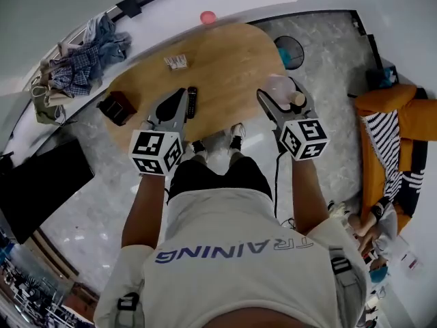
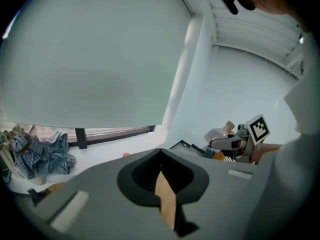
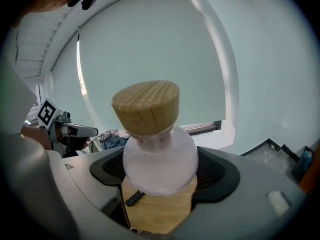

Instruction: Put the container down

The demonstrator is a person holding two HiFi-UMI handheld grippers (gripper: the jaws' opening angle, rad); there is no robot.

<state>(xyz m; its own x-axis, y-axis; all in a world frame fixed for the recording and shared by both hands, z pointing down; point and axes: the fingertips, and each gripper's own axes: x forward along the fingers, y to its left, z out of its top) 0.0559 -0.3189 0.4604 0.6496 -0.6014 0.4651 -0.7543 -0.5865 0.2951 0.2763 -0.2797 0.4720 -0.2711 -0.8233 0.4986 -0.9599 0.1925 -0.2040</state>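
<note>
The container (image 1: 280, 87) is a round clear jar with a cork lid (image 3: 146, 106). My right gripper (image 1: 280, 96) is shut on its body (image 3: 159, 164), holding it in the air above the right end of the oval wooden table (image 1: 225, 60). In the right gripper view the jar fills the space between the jaws, lid tilted up and away. My left gripper (image 1: 181, 96) hovers over the table's near edge, shut with nothing in it; only a thin sliver of wood shows between its jaws (image 2: 161, 156). The left gripper view also catches the jar (image 2: 218, 134) off to the right.
A black remote (image 1: 192, 102) and a small pack (image 1: 176, 61) lie on the table. A dark box (image 1: 117, 107) stands by its left end. Clothes (image 1: 85, 57) are piled on the sill, with a red object (image 1: 207, 17) further along. A seated person (image 1: 392, 149) is at the right.
</note>
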